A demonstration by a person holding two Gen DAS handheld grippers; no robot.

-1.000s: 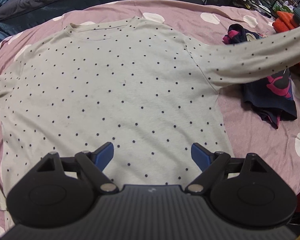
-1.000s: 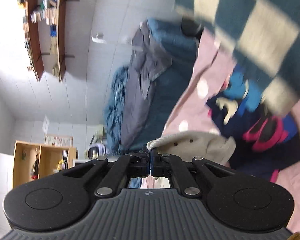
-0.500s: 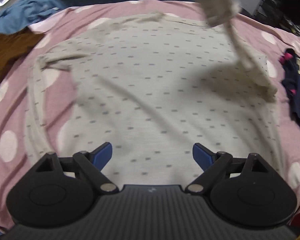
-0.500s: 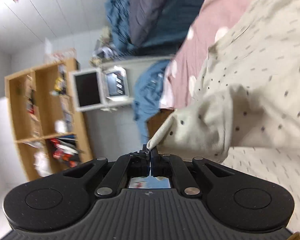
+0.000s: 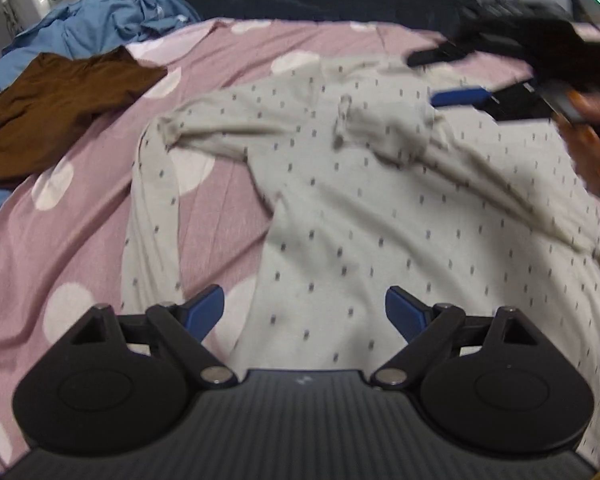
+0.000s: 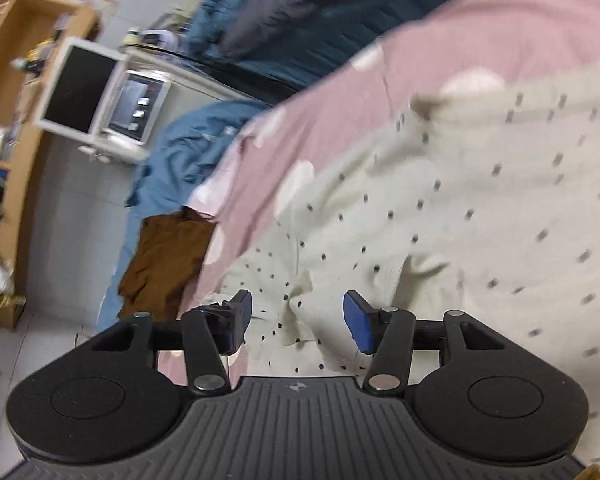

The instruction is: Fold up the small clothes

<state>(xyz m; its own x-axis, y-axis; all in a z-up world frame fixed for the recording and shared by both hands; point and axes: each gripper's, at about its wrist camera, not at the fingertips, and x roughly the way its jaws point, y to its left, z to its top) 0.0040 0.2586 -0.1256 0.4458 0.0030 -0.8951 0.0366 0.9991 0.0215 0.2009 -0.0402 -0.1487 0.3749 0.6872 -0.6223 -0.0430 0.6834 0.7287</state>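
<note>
A cream, dark-dotted knit shirt (image 5: 380,208) lies flat on a pink sheet (image 5: 80,240) with white spots, one sleeve folded across its chest. Both grippers hover over it, the left (image 5: 304,312) and the right (image 6: 298,316), blue pads spread wide, holding nothing. A crumpled brown garment (image 5: 56,104) lies nearby.

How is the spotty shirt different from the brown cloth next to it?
The spotty shirt is pale cream with dark dots; the brown cloth is plain brown. The shirt lies spread in the middle of the pink bedspread, one sleeve folded across its chest; the brown cloth sits crumpled at the bed's edge. The shirt looks bigger. Both rest on the bedspread, held by neither gripper.
</note>
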